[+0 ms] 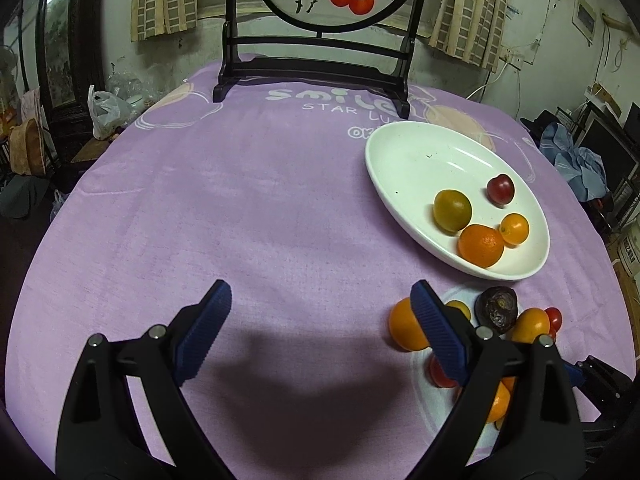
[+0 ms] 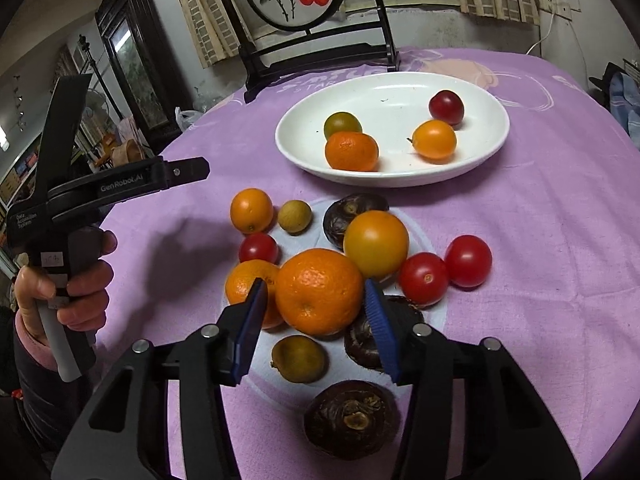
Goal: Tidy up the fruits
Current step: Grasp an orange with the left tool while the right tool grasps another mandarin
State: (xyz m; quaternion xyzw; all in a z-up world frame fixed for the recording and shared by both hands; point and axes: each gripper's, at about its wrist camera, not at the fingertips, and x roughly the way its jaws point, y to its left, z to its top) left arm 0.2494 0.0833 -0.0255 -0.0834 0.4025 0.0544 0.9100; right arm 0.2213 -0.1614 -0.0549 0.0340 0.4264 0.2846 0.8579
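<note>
A white oval plate (image 2: 392,92) holds several fruits, among them a mandarin (image 2: 351,151) and a dark red one (image 2: 446,107). In front of it a loose pile lies on the purple cloth: oranges, red tomatoes (image 2: 468,261), small greenish fruits and dark brown water chestnuts (image 2: 352,420). My right gripper (image 2: 314,282) straddles the biggest orange (image 2: 319,292); its right pad meets the peel and a thin gap shows at the left pad. My left gripper (image 1: 320,286) stands wide open over bare cloth, left of the pile's orange (image 1: 404,328), with nothing between its fingers. The plate (image 1: 404,152) lies beyond it to the right.
A dark wooden stand with a round painted screen (image 1: 316,72) stands at the table's far edge. A hand (image 2: 80,280) grips the left tool's handle at the left. A white plastic bag (image 1: 106,110) and room clutter lie beyond the table's rim.
</note>
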